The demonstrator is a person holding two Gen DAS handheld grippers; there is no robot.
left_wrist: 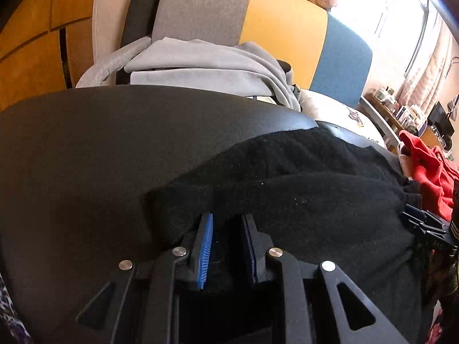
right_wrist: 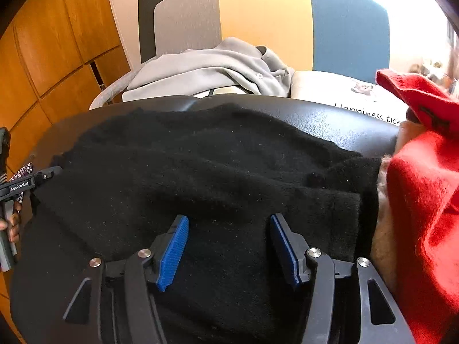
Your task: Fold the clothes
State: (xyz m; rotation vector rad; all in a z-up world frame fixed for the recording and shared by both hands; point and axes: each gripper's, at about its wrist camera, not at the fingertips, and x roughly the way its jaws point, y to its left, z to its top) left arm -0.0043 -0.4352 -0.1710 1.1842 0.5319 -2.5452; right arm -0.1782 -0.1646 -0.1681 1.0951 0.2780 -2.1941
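Both grippers tilt steeply down over a black knit garment (right_wrist: 206, 172) that lies spread across a black leather-like surface (left_wrist: 86, 149). The left gripper (left_wrist: 226, 229) is at the garment's near-left edge, its blue pads (left_wrist: 205, 249) a narrow gap apart with black cloth lying between them, though a grip cannot be told. The right gripper (right_wrist: 229, 229) hovers over the middle of the garment, jaws wide apart and holding nothing; a red garment (right_wrist: 424, 189) lies just to its right.
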